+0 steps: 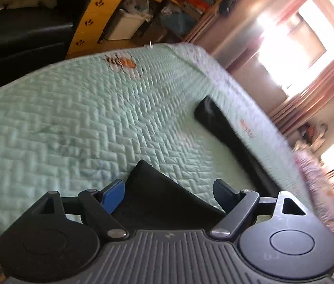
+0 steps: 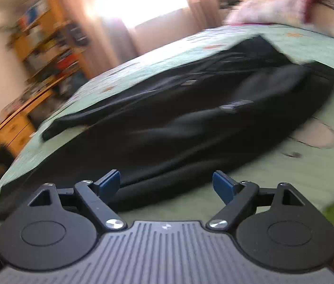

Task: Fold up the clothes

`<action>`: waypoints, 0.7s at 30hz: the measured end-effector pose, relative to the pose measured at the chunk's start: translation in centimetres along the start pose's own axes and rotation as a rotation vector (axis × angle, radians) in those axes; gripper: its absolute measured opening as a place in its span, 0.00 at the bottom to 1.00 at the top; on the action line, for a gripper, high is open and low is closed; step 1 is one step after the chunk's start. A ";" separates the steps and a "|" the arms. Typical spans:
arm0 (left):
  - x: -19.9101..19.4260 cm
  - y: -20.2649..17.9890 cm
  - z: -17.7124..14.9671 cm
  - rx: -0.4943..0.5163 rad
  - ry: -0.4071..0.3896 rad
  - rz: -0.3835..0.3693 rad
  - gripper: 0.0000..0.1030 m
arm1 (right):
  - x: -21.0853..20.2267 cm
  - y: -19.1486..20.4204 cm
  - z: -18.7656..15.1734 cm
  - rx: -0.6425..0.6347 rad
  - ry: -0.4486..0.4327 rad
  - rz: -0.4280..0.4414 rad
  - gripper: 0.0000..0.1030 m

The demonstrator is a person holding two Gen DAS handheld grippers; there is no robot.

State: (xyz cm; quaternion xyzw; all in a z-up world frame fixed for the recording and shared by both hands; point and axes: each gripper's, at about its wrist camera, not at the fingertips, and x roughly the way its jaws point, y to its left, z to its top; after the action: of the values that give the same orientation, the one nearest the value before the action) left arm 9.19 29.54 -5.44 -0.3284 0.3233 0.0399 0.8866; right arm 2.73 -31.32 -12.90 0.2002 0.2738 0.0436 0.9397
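Both jaw pairs, left gripper [image 1: 169, 195] and right gripper [image 2: 167, 183], gape empty over black fabric garment [image 2: 178, 108] on quilted pale-green bedspread [image 1: 72, 118]; unpinned folds may slump apart.

Open left claw [image 1: 169, 191] over black garment [image 1: 157, 201]

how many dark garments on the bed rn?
1 that I can make out: a black garment spread across the green quilt. Its corner lies between the left gripper jaws; the right gripper hangs over its near edge. Blur may hide more.
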 end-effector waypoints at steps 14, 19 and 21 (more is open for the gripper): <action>7.3 -2.6 -3.5 0.363 0.162 0.305 0.80 | -1.0 -4.2 0.3 0.143 0.006 -0.165 0.85; 2.4 -3.0 -3.6 0.176 0.030 0.281 0.80 | -2.1 -6.9 1.9 0.109 -0.051 -0.278 0.85; 1.8 -5.7 -4.6 0.238 0.019 0.220 0.81 | -1.8 -6.6 3.6 0.035 -0.091 -0.280 0.85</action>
State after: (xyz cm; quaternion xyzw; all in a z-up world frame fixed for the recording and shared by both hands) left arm 9.72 22.05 -5.96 -0.1842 0.3680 0.0952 0.9064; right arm 2.93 -39.04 -11.83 0.1784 0.2566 -0.1017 0.9444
